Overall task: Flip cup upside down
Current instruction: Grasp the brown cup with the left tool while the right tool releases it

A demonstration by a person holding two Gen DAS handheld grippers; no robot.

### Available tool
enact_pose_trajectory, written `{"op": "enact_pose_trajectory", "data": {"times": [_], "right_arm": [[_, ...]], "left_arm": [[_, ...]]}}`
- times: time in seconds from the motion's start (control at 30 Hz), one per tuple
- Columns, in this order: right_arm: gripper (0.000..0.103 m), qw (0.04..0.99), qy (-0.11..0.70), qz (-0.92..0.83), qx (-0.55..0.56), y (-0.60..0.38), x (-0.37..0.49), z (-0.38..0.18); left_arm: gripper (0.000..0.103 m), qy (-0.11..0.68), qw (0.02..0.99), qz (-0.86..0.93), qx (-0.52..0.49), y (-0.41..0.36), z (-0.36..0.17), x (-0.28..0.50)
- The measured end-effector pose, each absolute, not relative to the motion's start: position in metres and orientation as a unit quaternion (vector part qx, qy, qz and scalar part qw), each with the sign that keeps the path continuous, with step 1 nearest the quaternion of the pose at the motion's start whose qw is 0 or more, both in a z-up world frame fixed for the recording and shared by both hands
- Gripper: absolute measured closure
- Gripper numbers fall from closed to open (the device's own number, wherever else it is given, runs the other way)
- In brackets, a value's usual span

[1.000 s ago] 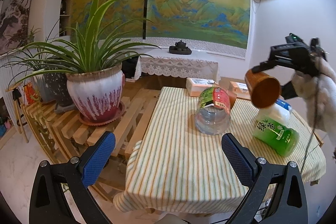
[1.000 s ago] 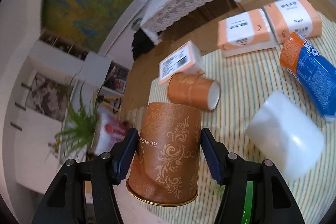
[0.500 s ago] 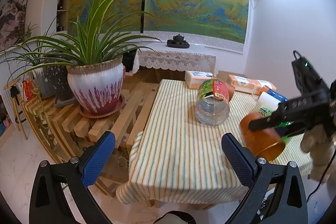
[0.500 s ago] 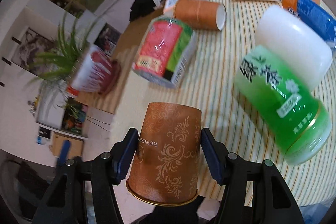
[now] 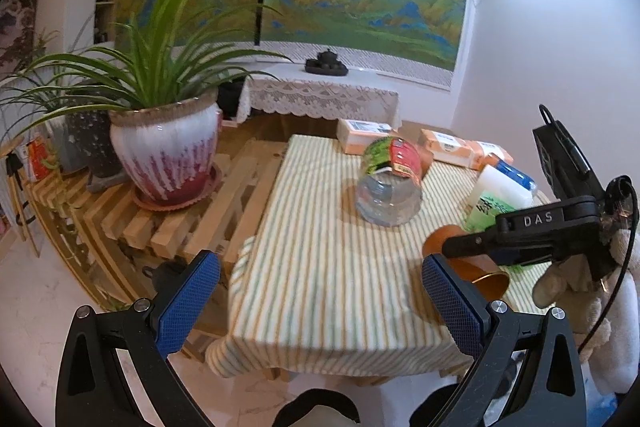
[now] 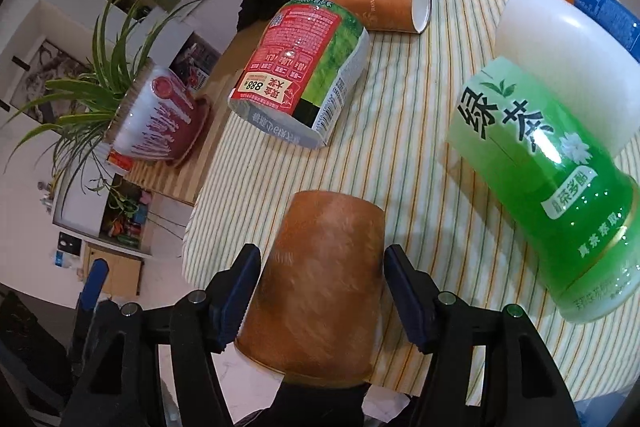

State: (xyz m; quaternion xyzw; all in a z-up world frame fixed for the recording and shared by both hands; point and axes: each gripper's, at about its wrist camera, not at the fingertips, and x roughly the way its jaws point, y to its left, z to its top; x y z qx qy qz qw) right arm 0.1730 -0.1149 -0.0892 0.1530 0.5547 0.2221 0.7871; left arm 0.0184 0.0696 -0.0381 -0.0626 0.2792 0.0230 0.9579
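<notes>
I am holding the brown paper cup (image 6: 316, 291) in my right gripper (image 6: 320, 291), tipping it over the bench (image 6: 404, 155). Setting it down is left. My left gripper (image 5: 320, 299) is wide open.

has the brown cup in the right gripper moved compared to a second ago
Yes. In the left wrist view the brown cup has come down from above the green bottle to near the striped tablecloth, toward its front edge.
</notes>
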Motion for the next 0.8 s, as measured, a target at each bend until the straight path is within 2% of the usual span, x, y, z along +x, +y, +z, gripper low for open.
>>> {"op": "enact_pose_trajectory", "data": {"times": [0.27, 0.57, 0.8], "right_arm": [[0.039, 0.828, 0.495, 0.218, 0.146, -0.130, 0.148, -0.060], [0.039, 0.916, 0.378, 0.115, 0.067, -0.152, 0.077, -0.034], [0.039, 0.941, 0.337, 0.031, 0.018, -0.164, 0.045, -0.035]], "left_arm": [[0.001, 0.323, 0.943, -0.027, -0.072, 0.056, -0.033, 0.045], [0.001, 0.362, 0.927, -0.064, -0.066, 0.032, -0.029, 0.080], [0.001, 0.437, 0.891, -0.101, -0.071, 0.009, -0.041, 0.119]]}}
